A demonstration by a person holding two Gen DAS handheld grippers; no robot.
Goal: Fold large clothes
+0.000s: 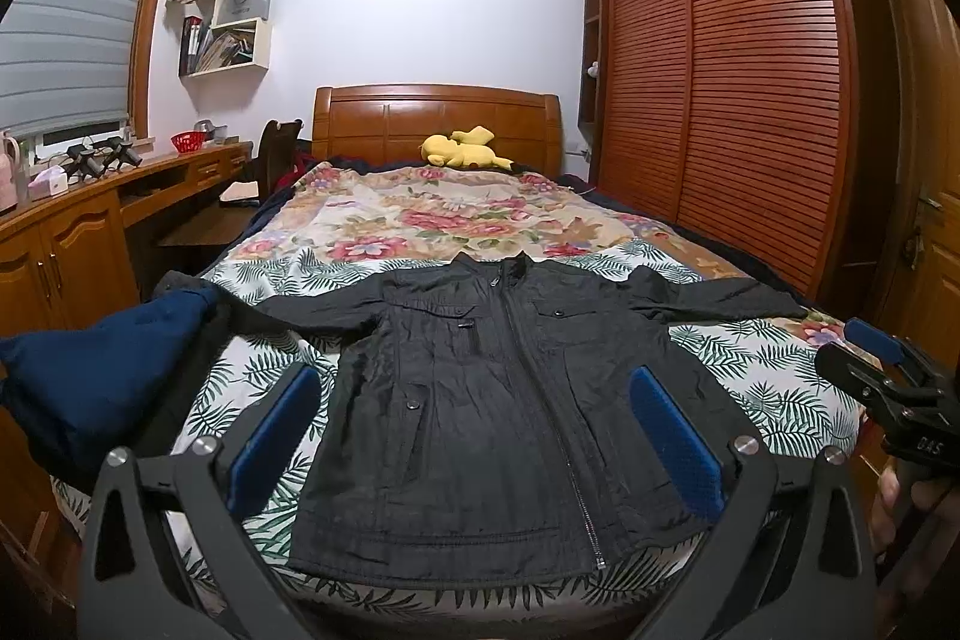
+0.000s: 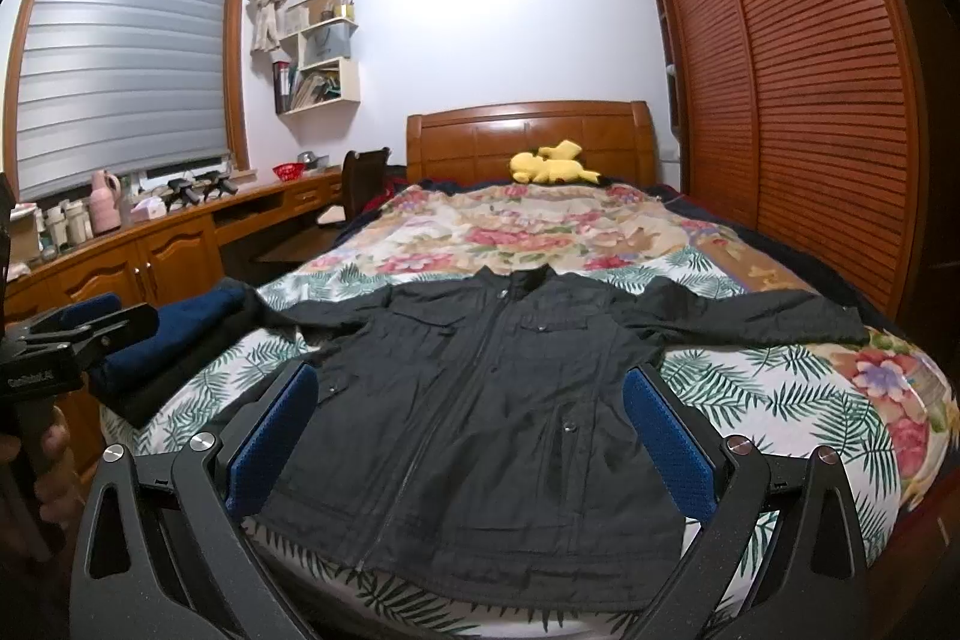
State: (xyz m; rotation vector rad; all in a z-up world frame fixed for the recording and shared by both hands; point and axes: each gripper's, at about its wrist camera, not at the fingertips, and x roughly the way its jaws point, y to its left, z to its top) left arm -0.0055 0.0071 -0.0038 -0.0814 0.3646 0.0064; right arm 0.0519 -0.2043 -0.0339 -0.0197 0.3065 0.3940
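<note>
A black zip-up jacket (image 1: 480, 400) (image 2: 480, 400) lies flat and front-up on the bed, collar toward the headboard, both sleeves spread sideways. My left gripper (image 1: 480, 436) hovers above the hem end, open, its blue pads (image 1: 276, 430) wide apart with nothing between them. My right gripper (image 2: 474, 430) is likewise open over the jacket's lower half, empty. In the left wrist view the right gripper (image 1: 882, 370) shows at the right edge, and in the right wrist view the left gripper (image 2: 90, 328) shows at the left edge, a hand on its handle.
A dark blue folded garment (image 1: 102, 370) (image 2: 180, 334) sits at the bed's near left corner by the jacket's sleeve. A yellow plush toy (image 1: 462, 148) lies by the wooden headboard (image 1: 438, 118). A wooden desk (image 1: 90, 220) runs along the left, a slatted wardrobe (image 1: 750, 100) along the right.
</note>
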